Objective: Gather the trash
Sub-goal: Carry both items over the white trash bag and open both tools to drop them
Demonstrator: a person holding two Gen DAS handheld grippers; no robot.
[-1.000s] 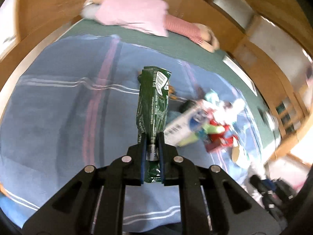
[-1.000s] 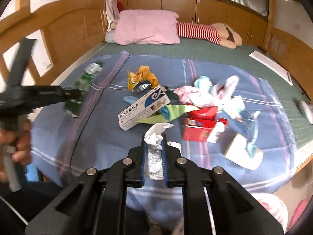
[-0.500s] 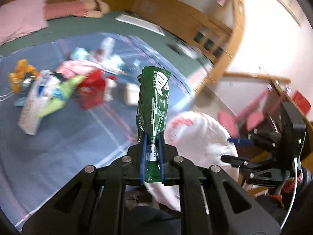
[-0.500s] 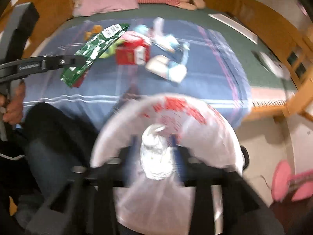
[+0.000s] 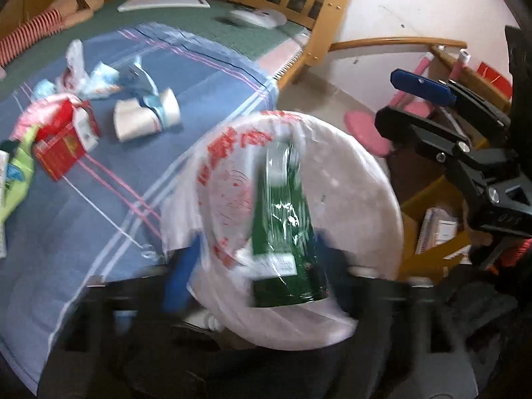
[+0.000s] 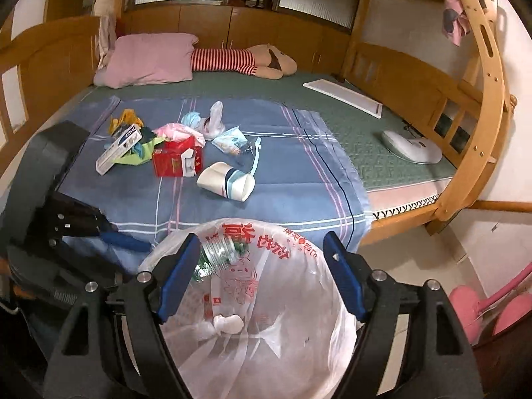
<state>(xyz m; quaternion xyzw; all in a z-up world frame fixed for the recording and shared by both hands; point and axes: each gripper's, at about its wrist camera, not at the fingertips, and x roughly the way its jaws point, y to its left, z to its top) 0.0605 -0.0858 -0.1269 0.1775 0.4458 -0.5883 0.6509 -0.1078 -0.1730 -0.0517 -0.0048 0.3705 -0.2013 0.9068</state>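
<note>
With both claws spread, the light, crinkly green wrapper (image 5: 286, 219), at 12 o'clock of the left claw (image 5: 256, 266), is best pinched at an edge, while the right claw (image 6: 262, 276) is held empty over the bag (image 6: 266, 316).

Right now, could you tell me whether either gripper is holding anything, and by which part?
Nothing is held. The right gripper stands open above the trash bag; the left gripper has just opened, and the green wrapper lies loose between its jaws.

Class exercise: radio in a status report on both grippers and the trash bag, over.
Left gripper jaws just opened, green wrapper loose over white trash bag. Right gripper open, empty, tissue in bag. Nothing in the way.
</note>
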